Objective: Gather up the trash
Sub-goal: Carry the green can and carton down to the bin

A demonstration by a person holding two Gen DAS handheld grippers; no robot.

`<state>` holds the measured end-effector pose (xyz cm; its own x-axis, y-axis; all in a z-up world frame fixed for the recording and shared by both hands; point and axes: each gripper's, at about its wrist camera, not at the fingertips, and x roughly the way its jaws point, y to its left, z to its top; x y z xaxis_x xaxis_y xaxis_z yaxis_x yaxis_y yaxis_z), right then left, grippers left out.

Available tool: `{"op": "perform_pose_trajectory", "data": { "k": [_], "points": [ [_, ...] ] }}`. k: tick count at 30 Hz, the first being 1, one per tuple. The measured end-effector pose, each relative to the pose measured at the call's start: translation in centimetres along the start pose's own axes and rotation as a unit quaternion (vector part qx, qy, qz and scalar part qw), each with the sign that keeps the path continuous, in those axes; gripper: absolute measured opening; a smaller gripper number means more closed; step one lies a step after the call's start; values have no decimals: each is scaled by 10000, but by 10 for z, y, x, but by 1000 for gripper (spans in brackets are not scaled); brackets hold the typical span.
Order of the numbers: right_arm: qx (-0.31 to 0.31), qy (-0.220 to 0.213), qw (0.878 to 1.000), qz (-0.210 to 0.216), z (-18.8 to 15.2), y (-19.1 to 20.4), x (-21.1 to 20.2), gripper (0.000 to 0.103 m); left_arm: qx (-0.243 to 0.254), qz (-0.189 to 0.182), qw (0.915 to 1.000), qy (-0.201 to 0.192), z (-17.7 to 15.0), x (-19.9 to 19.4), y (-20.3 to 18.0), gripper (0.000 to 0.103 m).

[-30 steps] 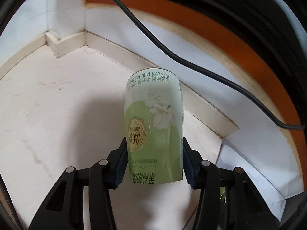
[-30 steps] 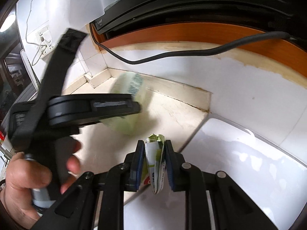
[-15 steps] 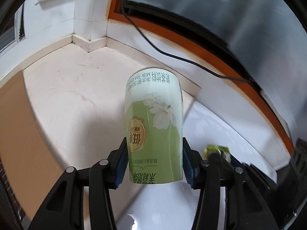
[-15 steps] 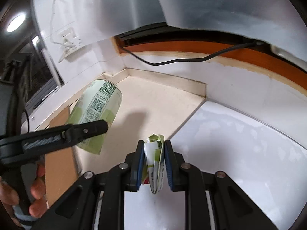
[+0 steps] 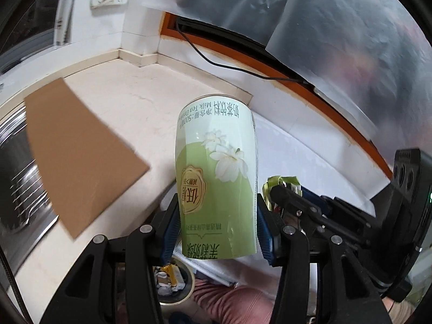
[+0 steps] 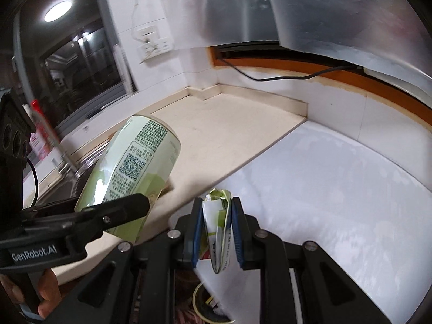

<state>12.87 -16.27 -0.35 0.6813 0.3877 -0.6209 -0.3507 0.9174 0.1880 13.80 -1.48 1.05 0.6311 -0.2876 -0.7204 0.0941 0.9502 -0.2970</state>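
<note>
My left gripper (image 5: 217, 226) is shut on a green milk tea cup (image 5: 217, 178) with white flowers, held above the counter's front edge; the cup also shows in the right wrist view (image 6: 132, 172). My right gripper (image 6: 217, 229) is shut on a flattened green and white carton (image 6: 217, 224), which also shows in the left wrist view (image 5: 280, 185). Both are held in the air. A round bin (image 5: 175, 283) with scraps in it lies below, between the grippers; it also shows in the right wrist view (image 6: 205, 307).
A beige counter (image 6: 229, 135) runs into the tiled corner. A white appliance top (image 6: 324, 189) lies to the right. A brown cardboard sheet (image 5: 78, 145) lies by the steel sink (image 5: 16, 167). A black cable (image 5: 229, 64) hangs along the wall under an orange ledge.
Both grippers have pulled back and up from the counter corner with their loads. The sink, the cardboard and the bin below have come into view.
</note>
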Motion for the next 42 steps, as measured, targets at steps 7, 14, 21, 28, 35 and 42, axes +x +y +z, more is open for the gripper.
{"op": "perform_pose_trajectory", "data": {
  "k": [7, 14, 21, 28, 35, 42],
  "points": [
    [-264, 102, 9994, 216, -39, 25, -24, 20, 35, 361, 9992, -162, -58, -35, 16, 49],
    [-558, 152, 9979, 285, -67, 46, -45, 20, 93, 652, 9973, -317, -98, -61, 31, 49],
    [-798, 201, 9960, 352, -103, 58, -60, 20, 273, 869, 9952, -370, -139, -73, 40, 49],
    [-1168, 678, 9904, 302, -162, 64, -30, 20, 225, 924, 9955, -18, -187, -44, 56, 49],
    [-1137, 1439, 9826, 310, -201, 57, 29, 20, 154, 809, 9949, 585, -222, 15, 76, 50],
    [-723, 1984, 9772, 242, -217, 35, 96, 20, -137, 723, 9896, 1233, -249, 90, 106, 50]
  ]
}}
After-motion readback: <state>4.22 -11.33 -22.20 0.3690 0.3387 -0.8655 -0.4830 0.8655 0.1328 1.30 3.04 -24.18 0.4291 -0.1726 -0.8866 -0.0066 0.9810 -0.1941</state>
